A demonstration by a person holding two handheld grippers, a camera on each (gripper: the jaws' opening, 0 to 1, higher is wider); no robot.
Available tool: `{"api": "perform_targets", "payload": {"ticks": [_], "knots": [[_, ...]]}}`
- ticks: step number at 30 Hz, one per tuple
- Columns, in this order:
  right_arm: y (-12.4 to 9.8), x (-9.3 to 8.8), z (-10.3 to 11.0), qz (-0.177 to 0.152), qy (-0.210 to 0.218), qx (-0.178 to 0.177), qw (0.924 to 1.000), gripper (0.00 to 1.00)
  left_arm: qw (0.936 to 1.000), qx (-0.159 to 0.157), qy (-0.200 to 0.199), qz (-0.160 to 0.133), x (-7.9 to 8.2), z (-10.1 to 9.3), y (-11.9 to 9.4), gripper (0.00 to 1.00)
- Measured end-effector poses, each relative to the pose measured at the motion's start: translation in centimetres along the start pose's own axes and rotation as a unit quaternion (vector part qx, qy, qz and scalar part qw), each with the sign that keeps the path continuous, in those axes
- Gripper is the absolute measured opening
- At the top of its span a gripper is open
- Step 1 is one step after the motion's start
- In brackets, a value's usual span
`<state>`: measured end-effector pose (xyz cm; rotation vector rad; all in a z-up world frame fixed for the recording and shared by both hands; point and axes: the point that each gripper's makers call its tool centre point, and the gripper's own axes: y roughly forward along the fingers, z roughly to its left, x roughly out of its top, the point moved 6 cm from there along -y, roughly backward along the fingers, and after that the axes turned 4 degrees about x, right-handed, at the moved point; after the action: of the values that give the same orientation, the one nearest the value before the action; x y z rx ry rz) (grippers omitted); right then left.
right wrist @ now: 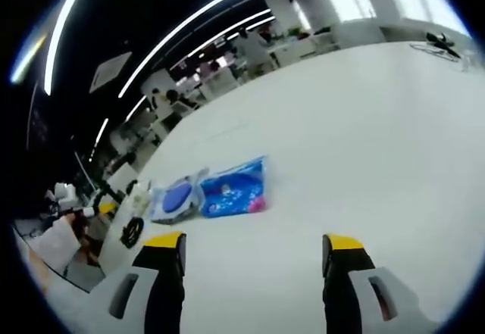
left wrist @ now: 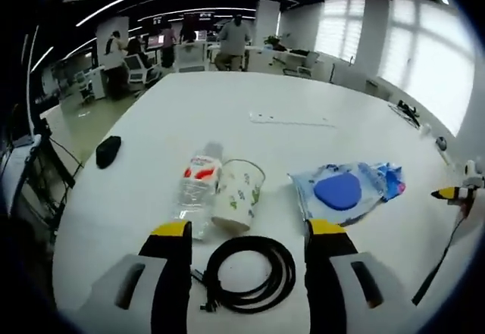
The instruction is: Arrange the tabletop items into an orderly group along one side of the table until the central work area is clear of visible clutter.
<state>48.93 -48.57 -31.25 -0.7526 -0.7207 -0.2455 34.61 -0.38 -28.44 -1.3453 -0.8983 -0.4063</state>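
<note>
Hovering above the table (left wrist: 318, 92), your left gripper (left wrist: 248, 232) has its jaws spread wide and empty, the cable (left wrist: 250, 273) coiled between them. Just beyond lie the bottle (left wrist: 198, 186) on its side, touching the tipped cup (left wrist: 239, 194), and to the right the blue pouch (left wrist: 345, 191). Your right gripper (right wrist: 250, 243) also stands open, holding nothing, over bare white tabletop; the pouch and a blue packet (right wrist: 233, 188) lie side by side ahead. A black case (left wrist: 107, 151) sits near the far-left edge. Behind is an office with desks and people.

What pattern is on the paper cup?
White paper cup with small green and blue prints; clearest in left gripper view.
</note>
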Motion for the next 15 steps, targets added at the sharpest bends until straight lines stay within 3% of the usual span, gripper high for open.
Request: {"api": "perform_targets", "payload": {"ticks": [6, 9, 15], "knots": [[-0.1, -0.2, 0.1, 0.007, -0.001, -0.003, 1.0000, 0.73, 0.9996, -0.011, 0.022, 0.015, 1.1, -0.6, 2.4, 0.54], [-0.1, -0.3, 0.0, 0.009, 0.000, -0.006, 0.9999, 0.72, 0.9992, -0.011, 0.027, 0.028, 1.1, -1.1, 2.9, 0.52], [-0.3, -0.3, 0.1, 0.011, 0.002, -0.012, 0.9999, 0.72, 0.9983, -0.008, 0.029, 0.049, 0.5, -0.3, 5.2, 0.49]]}}
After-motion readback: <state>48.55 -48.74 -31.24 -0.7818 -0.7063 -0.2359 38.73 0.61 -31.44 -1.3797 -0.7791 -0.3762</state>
